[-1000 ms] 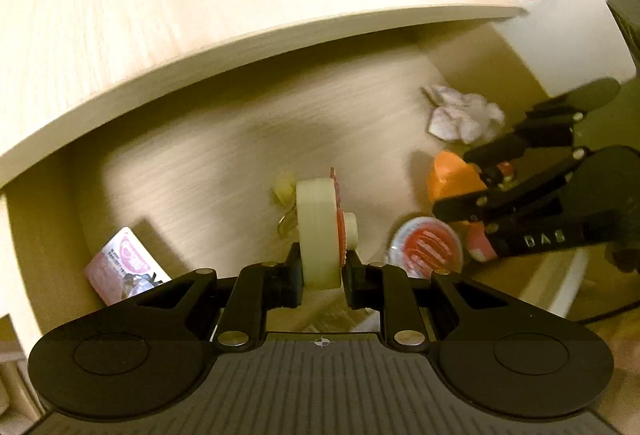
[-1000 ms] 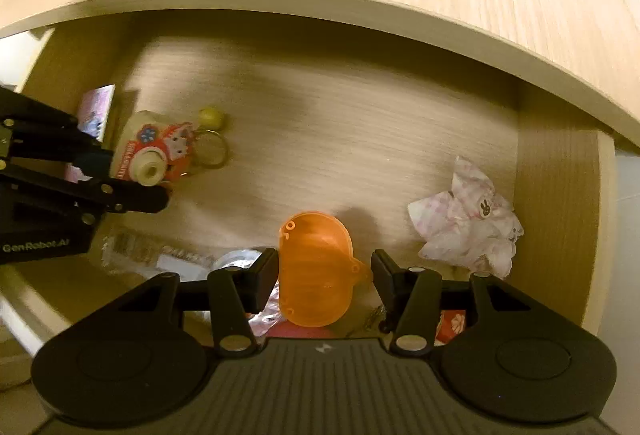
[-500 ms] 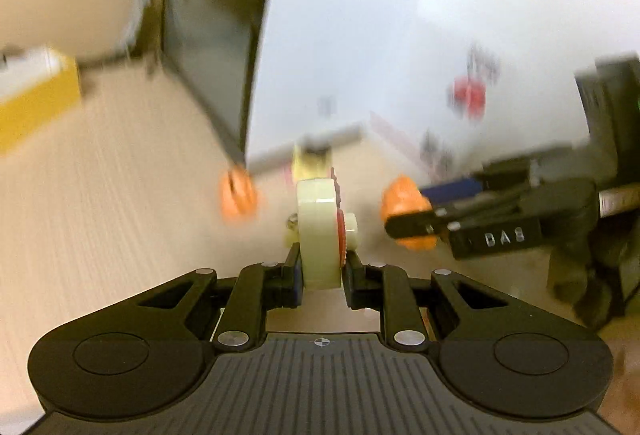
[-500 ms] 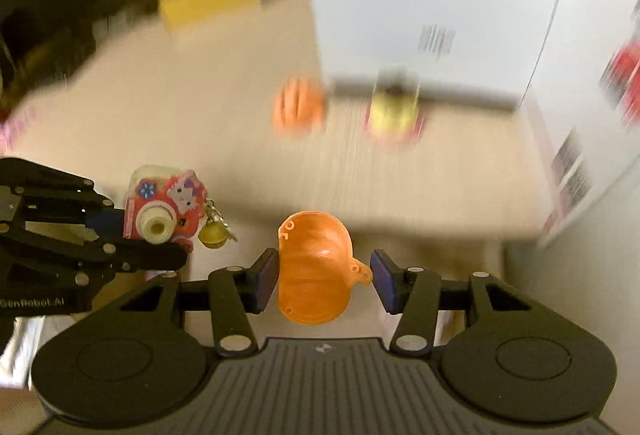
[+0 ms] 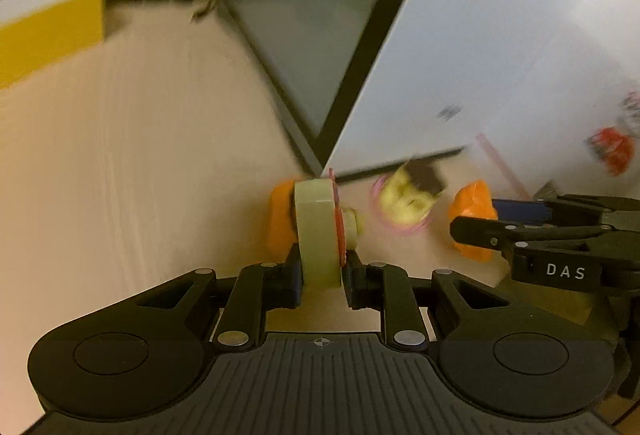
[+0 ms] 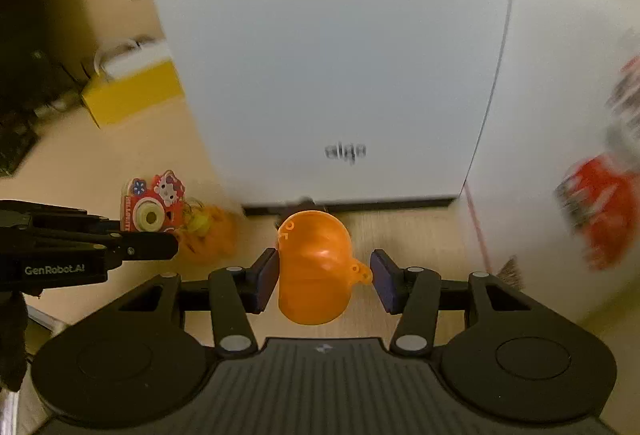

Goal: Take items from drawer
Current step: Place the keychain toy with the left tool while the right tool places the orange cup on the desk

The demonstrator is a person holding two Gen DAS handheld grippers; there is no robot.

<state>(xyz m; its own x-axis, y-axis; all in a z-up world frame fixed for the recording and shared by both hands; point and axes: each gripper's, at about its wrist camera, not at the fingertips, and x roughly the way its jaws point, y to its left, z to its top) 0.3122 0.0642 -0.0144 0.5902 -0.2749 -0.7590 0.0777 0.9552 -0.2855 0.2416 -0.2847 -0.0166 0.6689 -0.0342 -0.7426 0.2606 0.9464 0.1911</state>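
My left gripper (image 5: 320, 275) is shut on a cream toy camera keychain (image 5: 318, 231), held edge-on above the wooden tabletop (image 5: 140, 175). The right wrist view shows its red cartoon face (image 6: 152, 207) and yellow bell in the left gripper (image 6: 148, 231). An orange plastic scoop (image 6: 314, 267) sits between the pads of my right gripper (image 6: 324, 275), which is shut on it over the table. In the left wrist view the right gripper (image 5: 480, 221) comes in from the right with the scoop (image 5: 472, 223). The drawer is out of view.
A large white box (image 6: 320, 55) stands at the table's back. In front of it lie an orange item (image 5: 278, 219) and a yellow and pink item (image 5: 404, 199). A yellow box (image 6: 132, 91) sits at the back left, and a blurred red packet (image 6: 600, 211) at the right.
Both grippers have lifted out of the drawer with their items and swung up over the tabletop, towards the white box. The drawer has dropped out of view.
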